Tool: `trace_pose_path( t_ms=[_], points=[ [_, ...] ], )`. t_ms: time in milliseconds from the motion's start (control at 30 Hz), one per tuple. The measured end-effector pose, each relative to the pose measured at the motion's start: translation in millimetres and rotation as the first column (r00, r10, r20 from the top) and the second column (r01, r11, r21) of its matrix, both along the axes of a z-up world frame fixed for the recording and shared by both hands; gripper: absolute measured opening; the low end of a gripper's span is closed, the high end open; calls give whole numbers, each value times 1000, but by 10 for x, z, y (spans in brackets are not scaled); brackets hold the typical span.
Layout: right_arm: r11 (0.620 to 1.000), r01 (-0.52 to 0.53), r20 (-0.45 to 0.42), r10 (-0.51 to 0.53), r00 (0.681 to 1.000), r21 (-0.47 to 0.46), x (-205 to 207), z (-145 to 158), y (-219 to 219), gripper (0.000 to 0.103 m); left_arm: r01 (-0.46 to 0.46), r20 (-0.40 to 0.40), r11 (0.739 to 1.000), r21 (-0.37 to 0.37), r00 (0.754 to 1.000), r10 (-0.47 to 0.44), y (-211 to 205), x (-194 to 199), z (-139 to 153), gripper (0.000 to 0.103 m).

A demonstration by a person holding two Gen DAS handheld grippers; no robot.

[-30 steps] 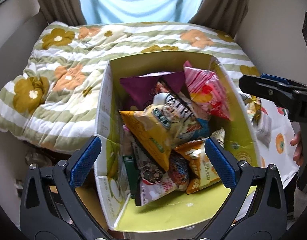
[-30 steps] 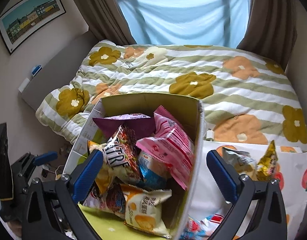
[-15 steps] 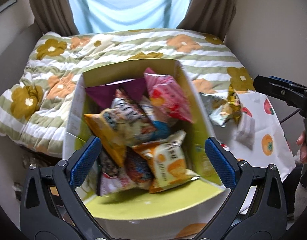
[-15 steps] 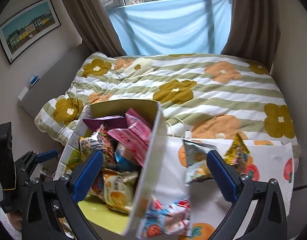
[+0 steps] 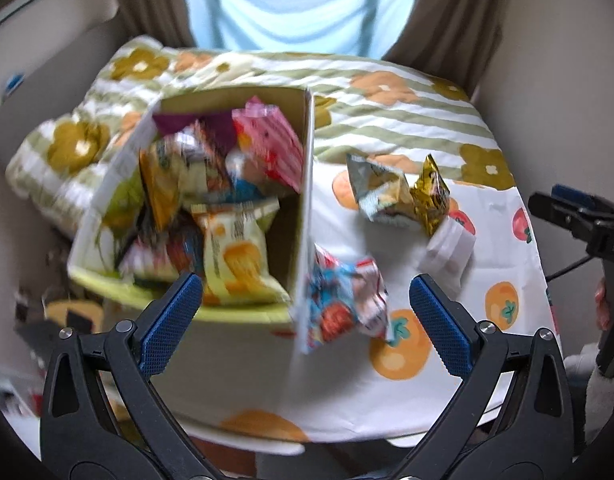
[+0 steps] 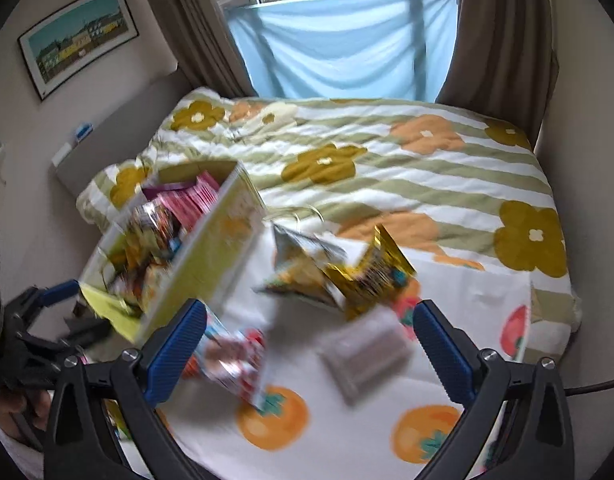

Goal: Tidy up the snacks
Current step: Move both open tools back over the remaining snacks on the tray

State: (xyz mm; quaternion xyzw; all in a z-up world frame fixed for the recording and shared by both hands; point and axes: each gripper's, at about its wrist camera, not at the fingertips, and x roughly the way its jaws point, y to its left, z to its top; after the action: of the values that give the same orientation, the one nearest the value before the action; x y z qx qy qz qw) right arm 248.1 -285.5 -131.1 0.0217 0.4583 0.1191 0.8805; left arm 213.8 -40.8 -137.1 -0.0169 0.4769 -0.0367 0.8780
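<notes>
A cardboard box [image 5: 303, 184] [image 6: 211, 256] full of snack bags stands at the left of a fruit-print table [image 5: 503, 308] [image 6: 347, 432]. On the cloth beside it lie a red-and-blue snack bag [image 5: 347, 304] [image 6: 231, 356], a grey-and-yellow bag [image 5: 379, 196] [image 6: 303, 268], a gold bag [image 5: 431, 196] [image 6: 375, 276] and a clear white packet [image 5: 447, 252] [image 6: 367, 352]. My left gripper [image 5: 305, 320] is open and empty, above the box's right wall. My right gripper [image 6: 307, 344] is open and empty, above the loose snacks.
A bed with a flowered, striped quilt [image 6: 387, 160] lies beyond the table, under a window with a blue cloth [image 6: 339, 40] and brown curtains. Walls stand close on both sides. A framed picture [image 6: 79, 40] hangs on the left wall.
Both grippers have swung to the right, away from over the box and toward the loose snacks on the table. Both stay open and empty.
</notes>
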Motion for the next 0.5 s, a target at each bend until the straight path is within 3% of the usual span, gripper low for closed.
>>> trace_pose_path(
  t_ms=[267,400,500],
  points=[
    [998,-41,-34,39,999,-51,-114,-349,-289,103,-67,-76,997,-26,995,65,-192,-284,-448,103],
    [993,-62,-38,58,998,-96,-85,-547,-319,103,-75,-97,994,-83,993,67,-249,-263,-781,103],
    [989,-88,-48,83,995,-122,-39,-766,-310,103,-68,-87,995,-73,994,61,-352,-205,-1050,103]
  ],
)
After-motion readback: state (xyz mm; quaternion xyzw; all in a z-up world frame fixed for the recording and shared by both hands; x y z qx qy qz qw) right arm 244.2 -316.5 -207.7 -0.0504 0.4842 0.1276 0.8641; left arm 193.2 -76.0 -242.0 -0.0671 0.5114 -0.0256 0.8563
